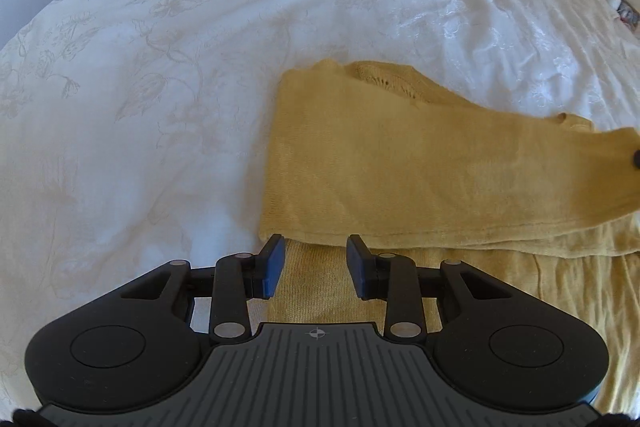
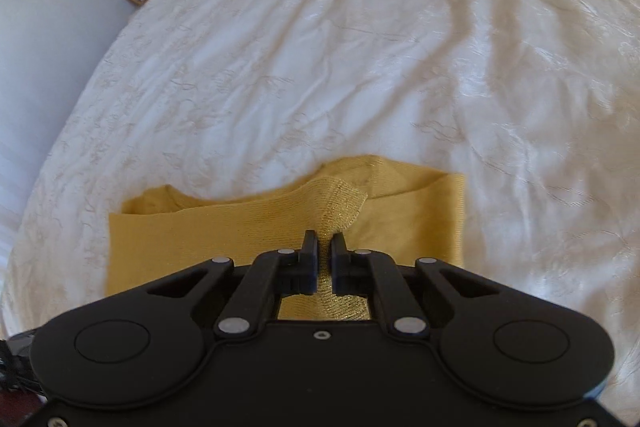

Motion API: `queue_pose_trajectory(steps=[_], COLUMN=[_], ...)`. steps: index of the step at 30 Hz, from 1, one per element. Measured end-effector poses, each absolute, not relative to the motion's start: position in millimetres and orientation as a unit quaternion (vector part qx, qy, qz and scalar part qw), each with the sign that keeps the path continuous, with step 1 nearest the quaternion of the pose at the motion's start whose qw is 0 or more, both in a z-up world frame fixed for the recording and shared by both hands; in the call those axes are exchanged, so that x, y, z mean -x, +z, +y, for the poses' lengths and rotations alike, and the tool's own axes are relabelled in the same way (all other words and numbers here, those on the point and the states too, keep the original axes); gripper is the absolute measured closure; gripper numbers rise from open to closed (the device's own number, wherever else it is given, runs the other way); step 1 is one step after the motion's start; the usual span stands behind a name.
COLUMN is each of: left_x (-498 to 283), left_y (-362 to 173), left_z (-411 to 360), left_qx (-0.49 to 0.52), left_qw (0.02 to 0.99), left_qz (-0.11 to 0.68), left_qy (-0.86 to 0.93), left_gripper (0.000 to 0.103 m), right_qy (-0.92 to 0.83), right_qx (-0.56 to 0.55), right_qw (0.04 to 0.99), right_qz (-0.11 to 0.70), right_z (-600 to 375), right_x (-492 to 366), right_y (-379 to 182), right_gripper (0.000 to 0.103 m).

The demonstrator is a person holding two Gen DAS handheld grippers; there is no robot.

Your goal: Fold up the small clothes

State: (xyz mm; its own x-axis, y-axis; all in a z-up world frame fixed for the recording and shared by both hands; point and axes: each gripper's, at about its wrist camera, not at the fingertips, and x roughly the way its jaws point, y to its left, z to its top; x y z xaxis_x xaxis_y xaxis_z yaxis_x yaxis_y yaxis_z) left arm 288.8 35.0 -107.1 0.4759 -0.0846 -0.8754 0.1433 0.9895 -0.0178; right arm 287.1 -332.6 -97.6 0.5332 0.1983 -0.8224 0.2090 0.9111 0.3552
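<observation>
The yellow knit garment (image 1: 400, 167) lies partly folded on the white bedspread (image 1: 160, 67), close to the bed's near edge, with one panel or sleeve already laid across the body. The right gripper (image 2: 324, 243) is clenched on a ribbed, glittery edge of it, lifted clear of the layers beneath. The left gripper (image 1: 316, 255) hangs just over the near part of the garment, jaws apart and holding nothing. The main risk, I judge, is the pinch: it catches only a narrow strip of loose knit, so a quick pull could slide it free or stretch the edge. With nothing pinning the lower layers, the drag may also shift the fold already made, or ruck the slippery bedspread under it.
</observation>
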Motion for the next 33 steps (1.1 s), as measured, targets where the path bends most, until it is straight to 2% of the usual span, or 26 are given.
queue_pose_trajectory(steps=[5,12,14,15,17,19,21,24,26,27,29,31,33], left_x=[-304,-332,-338,-340,-341,-343,-343,-345,-345,-344,-338,-329,-318], left_y=[-108,-136,-146,-150,-152,-153,-155,-156,-155,-153,-149,-144,-139], left_z=[22,10,13,14,18,20,25,38,46,48,50,53,56], left_qx=[-0.042,-0.079,-0.09,-0.091,-0.094,-0.103,-0.097,-0.058,-0.041,-0.038,-0.036,-0.031,-0.024], left_qw=[0.862,0.851,0.843,0.842,0.842,0.842,0.842,0.84,0.838,0.838,0.837,0.838,0.837], left_qz=[0.499,0.516,0.528,0.53,0.529,0.529,0.529,0.539,0.542,0.542,0.543,0.541,0.542], left_qy=[-0.076,-0.06,-0.051,-0.049,-0.048,-0.04,-0.032,-0.032,-0.04,-0.046,-0.057,-0.068,-0.077], left_gripper=[0.07,0.069,0.068,0.063,0.055,0.037,0.026,0.016,0.016,0.016,0.016,0.016,0.015], right_qy=[-0.013,-0.03,-0.046,-0.053,-0.061,-0.064,-0.066,-0.07,-0.07,-0.074,-0.079,-0.08,-0.075], right_qx=[-0.203,-0.178,-0.171,-0.17,-0.176,-0.178,-0.179,-0.187,-0.195,-0.196,-0.198,-0.204,-0.211], right_qw=[0.834,0.833,0.83,0.828,0.824,0.824,0.824,0.825,0.828,0.829,0.834,0.838,0.841], right_qz=[0.513,0.523,0.529,0.531,0.535,0.534,0.533,0.529,0.522,0.518,0.508,0.499,0.492], right_z=[-338,-333,-337,-339,-344,-346,-346,-345,-344,-343,-342,-340,-338], right_x=[-292,-289,-288,-287,-285,-283,-281,-280,-277,-275,-267,-258,-248], right_y=[-130,-142,-148,-150,-155,-157,-158,-157,-153,-151,-144,-137,-132], right_gripper=[0.089,0.079,0.065,0.058,0.056,0.053,0.05,0.04,0.025,0.021,0.02,0.009,0.004])
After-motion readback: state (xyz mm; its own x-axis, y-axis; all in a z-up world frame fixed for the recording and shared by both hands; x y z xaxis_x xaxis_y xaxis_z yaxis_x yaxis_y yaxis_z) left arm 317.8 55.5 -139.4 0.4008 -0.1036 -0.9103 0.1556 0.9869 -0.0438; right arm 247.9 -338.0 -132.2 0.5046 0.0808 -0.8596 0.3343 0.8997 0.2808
